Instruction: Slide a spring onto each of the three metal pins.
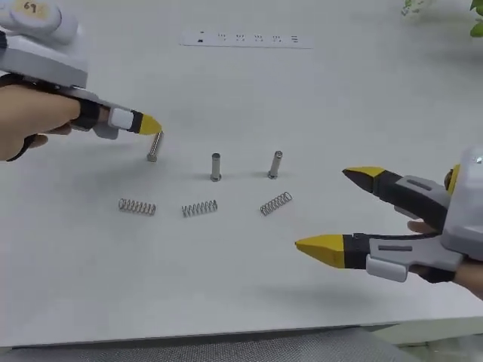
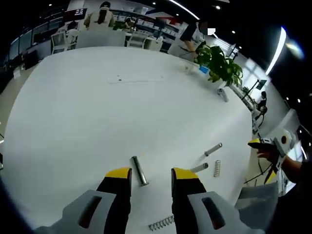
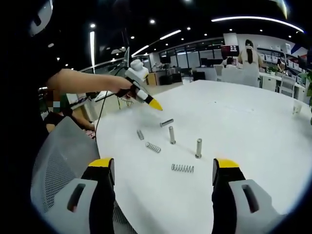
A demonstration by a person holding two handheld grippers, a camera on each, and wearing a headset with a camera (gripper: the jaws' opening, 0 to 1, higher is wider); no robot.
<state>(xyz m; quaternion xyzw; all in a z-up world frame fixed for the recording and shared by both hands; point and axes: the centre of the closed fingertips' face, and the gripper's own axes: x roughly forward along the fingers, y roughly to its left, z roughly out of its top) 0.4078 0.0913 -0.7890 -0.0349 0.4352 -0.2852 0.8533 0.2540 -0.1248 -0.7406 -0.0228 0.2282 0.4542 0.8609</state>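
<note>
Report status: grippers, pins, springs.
Left gripper open, jaws either side of the leaning leftmost pin. Right gripper open, off to the side. Three springs loose on the table, none on a pin. Nothing in the way.

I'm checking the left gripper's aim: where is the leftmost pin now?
In the head view the leftmost pin is left of centre, just below the tip of the left gripper and beyond the leftmost spring.

Left gripper: yellow tips are capping black shanks; the body is showing pale grey; the white round cap behind it is carrying a handwritten mark.
Right gripper: yellow tips, black shanks, grey plates showing dark slots.
Cable: thin, dark, trailing behind the left gripper.
</note>
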